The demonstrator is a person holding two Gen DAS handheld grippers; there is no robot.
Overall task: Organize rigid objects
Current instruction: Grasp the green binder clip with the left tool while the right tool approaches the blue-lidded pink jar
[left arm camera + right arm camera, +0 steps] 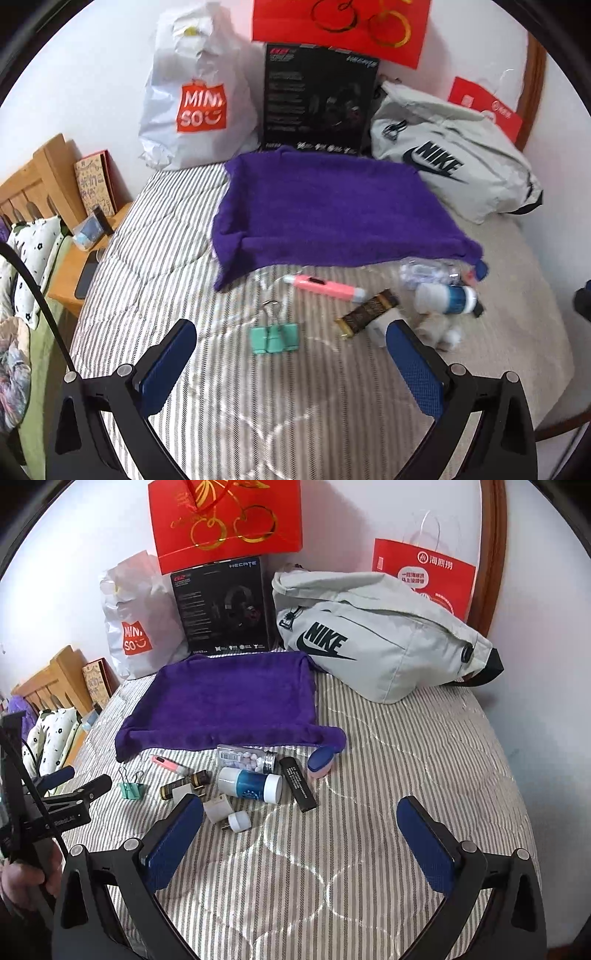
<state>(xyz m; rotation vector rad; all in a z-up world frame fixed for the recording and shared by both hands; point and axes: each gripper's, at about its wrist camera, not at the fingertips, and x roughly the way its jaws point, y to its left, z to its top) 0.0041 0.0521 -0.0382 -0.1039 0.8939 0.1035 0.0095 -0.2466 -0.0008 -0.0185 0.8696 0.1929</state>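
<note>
Clutter of small rigid things lies on the striped bed (406,746), in the middle of the frame, just below the near edge of a purple towel (229,701). In the right wrist view we see a white and blue bottle (249,784) on its side, a black bar (298,783) just right of it, a clear box of pills (246,757) above it, and a blue-capped pink item (321,762) at the towel's corner. To the left lie a pink pen (168,764), a brown tube (184,784), a green binder clip (130,789) and two white plugs (225,812). Our right gripper (299,840) hovers low in the frame with its blue fingers (175,843) spread wide and holding nothing. Our left gripper (291,365) is also spread open and empty, with the binder clip (274,336) between and above its fingers. At the top of the frame stand a Nike bag (376,646), a black box (221,605) and a Miniso bag (136,627).
</note>
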